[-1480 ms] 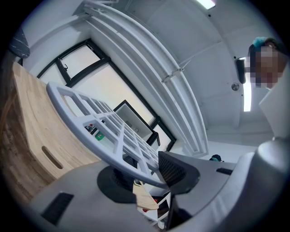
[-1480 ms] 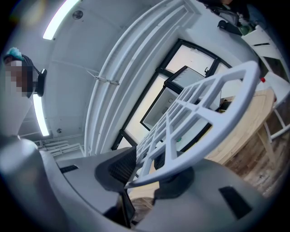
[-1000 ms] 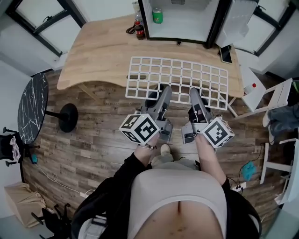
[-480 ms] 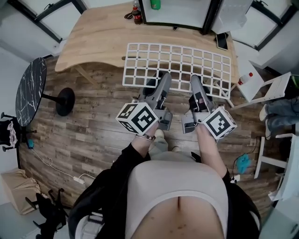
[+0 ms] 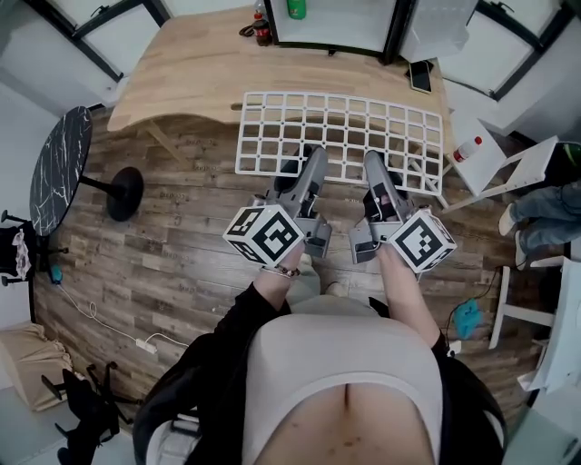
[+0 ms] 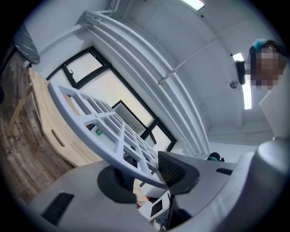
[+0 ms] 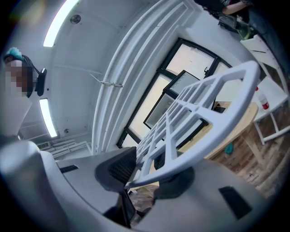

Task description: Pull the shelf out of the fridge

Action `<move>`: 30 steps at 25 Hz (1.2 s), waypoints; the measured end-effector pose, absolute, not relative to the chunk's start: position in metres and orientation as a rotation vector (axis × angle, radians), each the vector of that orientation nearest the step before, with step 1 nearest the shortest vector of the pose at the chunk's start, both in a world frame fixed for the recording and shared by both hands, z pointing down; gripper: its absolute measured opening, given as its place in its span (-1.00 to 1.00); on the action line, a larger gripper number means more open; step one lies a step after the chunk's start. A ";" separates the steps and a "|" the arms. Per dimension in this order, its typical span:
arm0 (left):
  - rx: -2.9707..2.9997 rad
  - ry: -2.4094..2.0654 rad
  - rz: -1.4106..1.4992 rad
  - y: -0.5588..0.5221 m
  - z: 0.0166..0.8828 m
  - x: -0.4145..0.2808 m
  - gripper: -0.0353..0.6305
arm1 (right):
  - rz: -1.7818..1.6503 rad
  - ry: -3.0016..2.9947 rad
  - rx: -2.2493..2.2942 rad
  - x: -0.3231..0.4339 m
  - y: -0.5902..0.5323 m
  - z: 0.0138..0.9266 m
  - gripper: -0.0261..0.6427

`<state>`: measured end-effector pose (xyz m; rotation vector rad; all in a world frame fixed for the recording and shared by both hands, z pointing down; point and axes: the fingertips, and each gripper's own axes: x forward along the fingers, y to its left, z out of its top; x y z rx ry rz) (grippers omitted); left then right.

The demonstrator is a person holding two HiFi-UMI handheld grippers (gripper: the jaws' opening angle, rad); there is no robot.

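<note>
The white wire-grid shelf (image 5: 340, 136) hangs level in the air between me and the open fridge (image 5: 340, 23), over the front edge of the wooden table (image 5: 191, 73). My left gripper (image 5: 309, 162) is shut on the shelf's near edge (image 6: 113, 152), left of its middle. My right gripper (image 5: 370, 165) is shut on the same edge (image 7: 181, 165), right of its middle. In both gripper views the dark pads clamp the white rim bar from above and below. A green can (image 5: 296, 8) stands inside the fridge.
A cola bottle (image 5: 261, 25) stands on the table left of the fridge, a phone (image 5: 420, 76) on the right. A round black side table (image 5: 59, 173) is at the left, a white chair (image 5: 508, 163) and a seated person's legs (image 5: 545, 213) at the right.
Both grippers and the shelf have drawn back from the fridge toward me, and the shelf's far edge now lies farther from the fridge opening.
</note>
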<state>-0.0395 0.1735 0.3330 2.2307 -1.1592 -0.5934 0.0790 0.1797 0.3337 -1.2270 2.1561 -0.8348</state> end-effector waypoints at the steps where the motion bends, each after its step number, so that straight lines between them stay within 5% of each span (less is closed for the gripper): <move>1: 2.232 -1.156 -0.594 0.174 0.333 -0.038 -0.46 | -0.831 2.156 -1.227 0.080 0.180 0.333 -0.54; 30: 2.223 -1.121 -0.595 0.136 0.334 -0.045 -0.46 | -0.779 2.178 -1.344 0.077 0.146 0.333 -0.50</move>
